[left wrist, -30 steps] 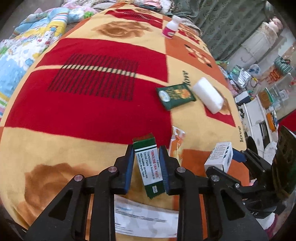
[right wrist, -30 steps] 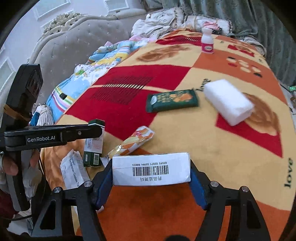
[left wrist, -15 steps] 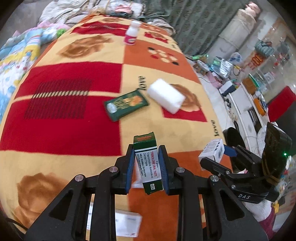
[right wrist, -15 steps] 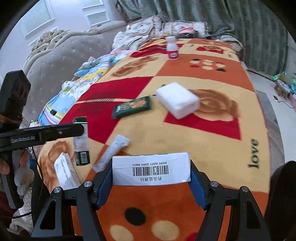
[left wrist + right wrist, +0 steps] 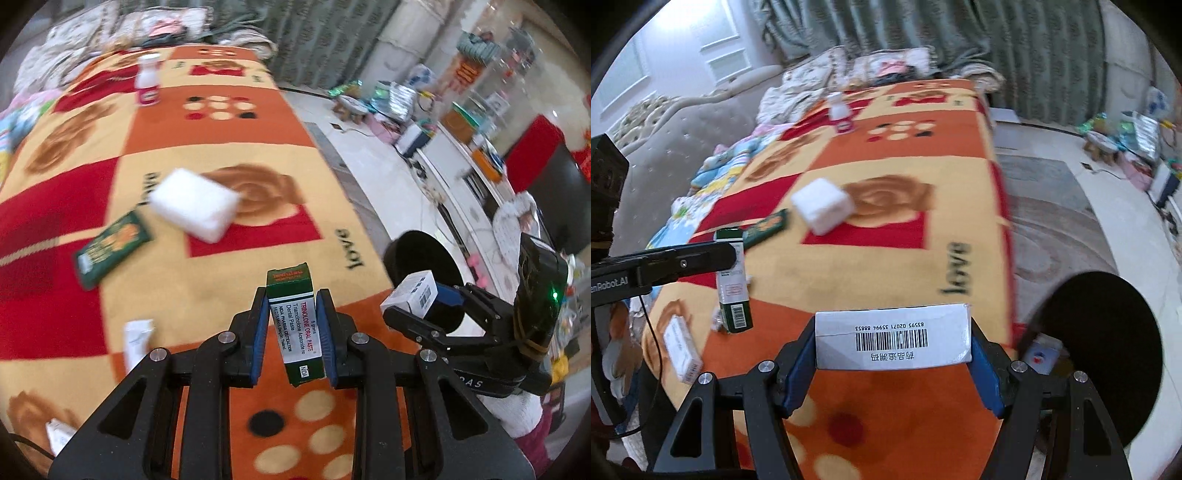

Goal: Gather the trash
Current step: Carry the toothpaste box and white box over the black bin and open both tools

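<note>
Left gripper [image 5: 291, 325] clamping green carton [image 5: 295, 325] (dental paste), patterned blanket [image 5: 229, 147] below

Two wrist fisheyes, both angled down across your blanket-covered bed [image 5: 207, 299].

Your left camera looks along its fingers toward the bed's far end and the cluttered floor at right; your right camera sits close beside it, facing the same way. Both share the white block [image 5: 194, 205] [image 5: 823, 208], small bottle [image 5: 147, 85] [image 5: 840, 114] and black bin [image 5: 424, 273] [image 5: 1104, 339].
</note>
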